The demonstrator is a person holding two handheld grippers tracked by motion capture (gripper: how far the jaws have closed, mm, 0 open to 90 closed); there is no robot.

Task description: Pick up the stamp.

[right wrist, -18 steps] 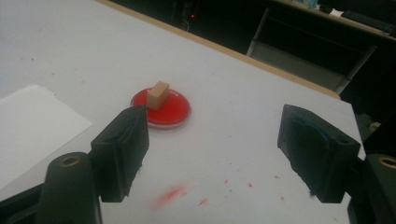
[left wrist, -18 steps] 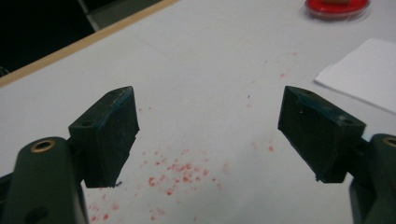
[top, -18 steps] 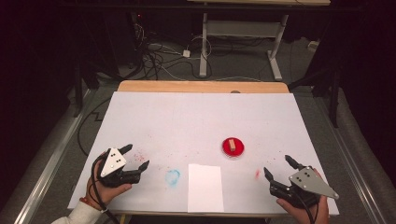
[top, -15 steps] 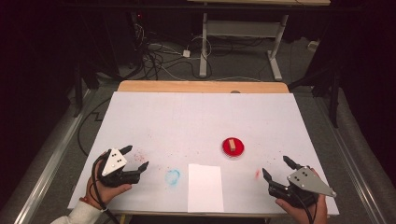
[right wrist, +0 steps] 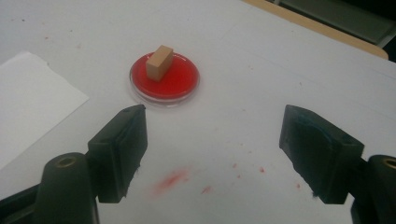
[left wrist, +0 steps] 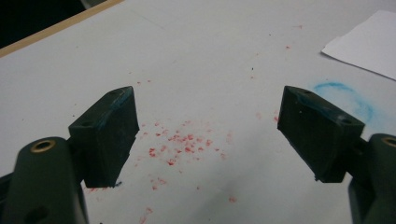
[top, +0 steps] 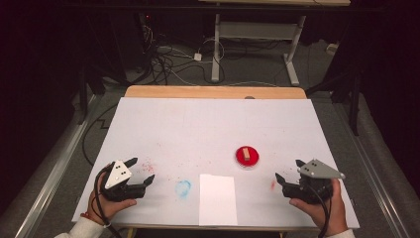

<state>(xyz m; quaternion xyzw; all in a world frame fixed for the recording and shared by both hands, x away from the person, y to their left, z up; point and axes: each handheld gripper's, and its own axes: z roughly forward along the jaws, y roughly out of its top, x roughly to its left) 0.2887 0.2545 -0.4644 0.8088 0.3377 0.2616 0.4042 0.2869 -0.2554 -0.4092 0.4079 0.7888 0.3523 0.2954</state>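
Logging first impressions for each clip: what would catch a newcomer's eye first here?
Probably the red dish with a small tan block standing in it, right of the table's middle. Next, the white sheet of paper at the near edge, with a blue smudge beside it. The left claw and right claw sit open and empty at the near corners.

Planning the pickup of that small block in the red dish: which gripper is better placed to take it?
Probably the right gripper. Its open jaws face the tan block in the red dish just ahead. The left gripper, also open, sits at the far corner, with the white paper and blue smudge between.
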